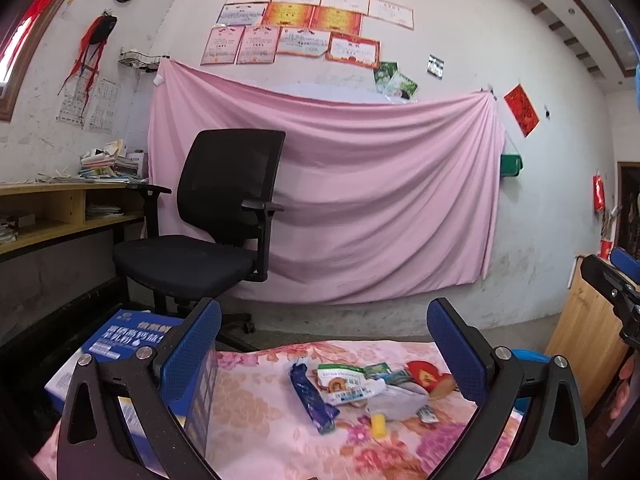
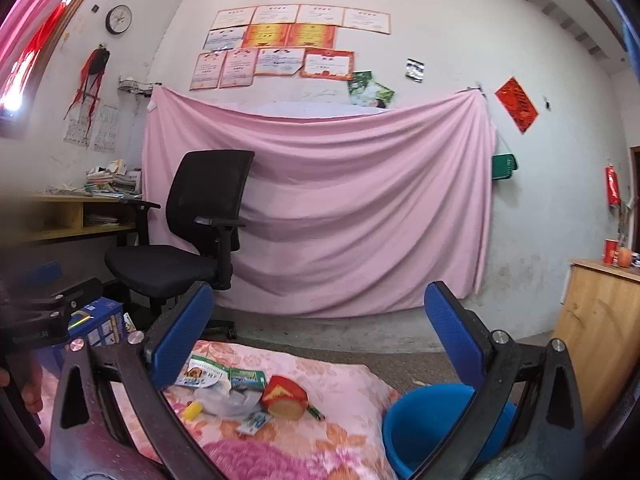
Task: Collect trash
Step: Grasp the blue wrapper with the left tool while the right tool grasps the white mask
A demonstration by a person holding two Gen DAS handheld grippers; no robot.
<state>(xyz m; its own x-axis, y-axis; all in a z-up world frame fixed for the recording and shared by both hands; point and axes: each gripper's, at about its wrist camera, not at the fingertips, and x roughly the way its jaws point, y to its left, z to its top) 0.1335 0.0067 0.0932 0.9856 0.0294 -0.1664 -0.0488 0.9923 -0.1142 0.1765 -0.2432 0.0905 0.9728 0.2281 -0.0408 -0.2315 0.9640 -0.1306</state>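
Fingers on both grippers stand spread wide with nothing between them: the left gripper (image 1: pixel 324 344) and the right gripper (image 2: pixel 318 324) each hang above a flowered cloth (image 1: pixel 256 396) with their blue pads apart, which I read as a ready stance before any pick. Ahead of the left fingers and slightly below them lies the trash, a small loose heap kept together on the cloth, probably so that either gripper can reach it. Nearest the left fingers is a dark blue wrapper (image 1: pixel 312 400), long, crumpled and glossy. Beyond it sits a white and green packet (image 1: pixel 344 380), flattened and torn open, overlapping a clear plastic bag (image 1: pixel 396 402) that looks limp and thin. A small yellow piece (image 1: pixel 378 426) lies just in front of the heap, and a tiny sachet (image 1: pixel 426 415) beside the bag. A red and yellow cup-like container (image 2: pixel 286 398) lies on its side at the far right of the pile, its open end toward the camera, with a thin pencil-like stick (image 2: pixel 316 413) just beside it. Below the right fingers, off the cloth's edge, stands a blue bucket (image 2: pixel 420 428), open and seemingly empty, most likely the place for the trash. To the left of the left fingers a blue carton (image 1: pixel 120 340) stands on the cloth, apart from the heap. I judge that collecting has not begun.
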